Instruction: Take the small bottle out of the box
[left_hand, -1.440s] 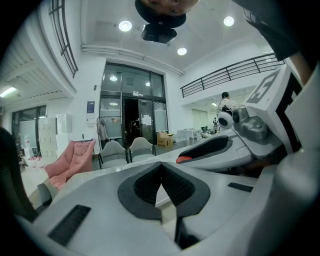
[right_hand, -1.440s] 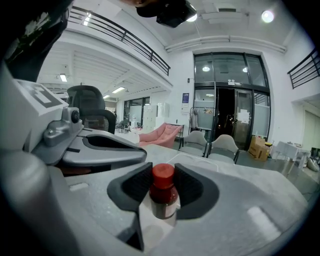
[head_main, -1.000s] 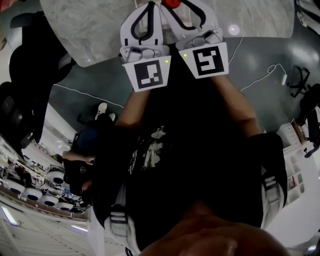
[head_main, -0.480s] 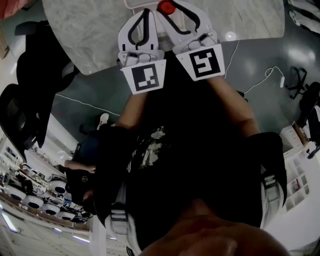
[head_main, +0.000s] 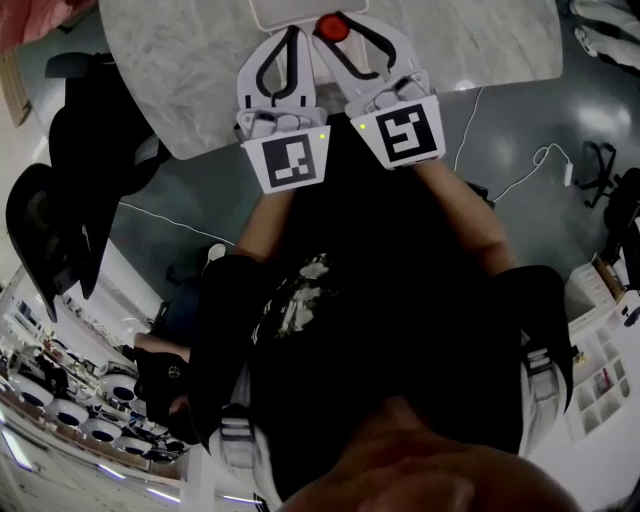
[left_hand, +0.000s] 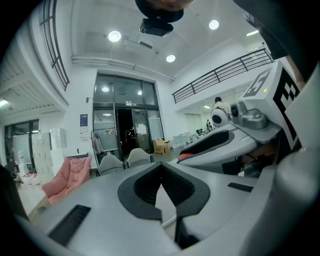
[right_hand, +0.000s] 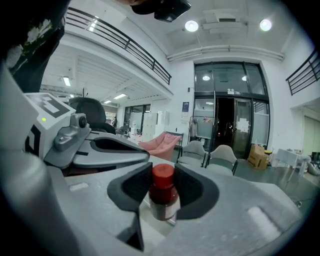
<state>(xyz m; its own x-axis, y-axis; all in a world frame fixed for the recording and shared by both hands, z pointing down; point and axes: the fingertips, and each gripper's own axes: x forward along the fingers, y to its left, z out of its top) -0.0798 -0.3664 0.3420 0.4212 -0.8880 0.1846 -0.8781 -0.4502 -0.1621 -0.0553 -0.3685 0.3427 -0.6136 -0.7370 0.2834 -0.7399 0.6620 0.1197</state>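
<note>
- Right gripper view: the right tongs (right_hand: 163, 172) are clamped on a small dark-glass bottle (right_hand: 163, 197) with a red screw cap (right_hand: 163, 172) and a pale label. The black ribbed pads (right_hand: 138, 181) press on it from both sides, and it stands upright between them.
- Left gripper view: the left tongs (left_hand: 161, 167) are closed, their black pads meeting at the tips with nothing between them. The right tongs lie just beside them at that view's right, with a sliver of the red cap showing.
- Head view: both tongs reach side by side over the near edge of a pale marble-patterned worktop (head_main: 180, 70). Each carries a white cube with black square markers (head_main: 290, 162).
- The red cap shows at the tip of the right tongs, right at the near rim of a flat white box (head_main: 275, 10) at the top edge of the head view. Whether the bottle's base is clear of the box cannot be told.
- A person in a dark shirt (head_main: 400, 300) holds the tongs with both forearms stretched forward.
- Black office chairs (head_main: 60, 230) stand on the grey floor left of the worktop, and a thin white cable (head_main: 510, 150) trails across the floor at the right.
- Beyond the bottle in the right gripper view are a pink padded seat (right_hand: 161, 142), two grey chairs (right_hand: 207, 152) and tall glass doors (right_hand: 232, 125).
</note>
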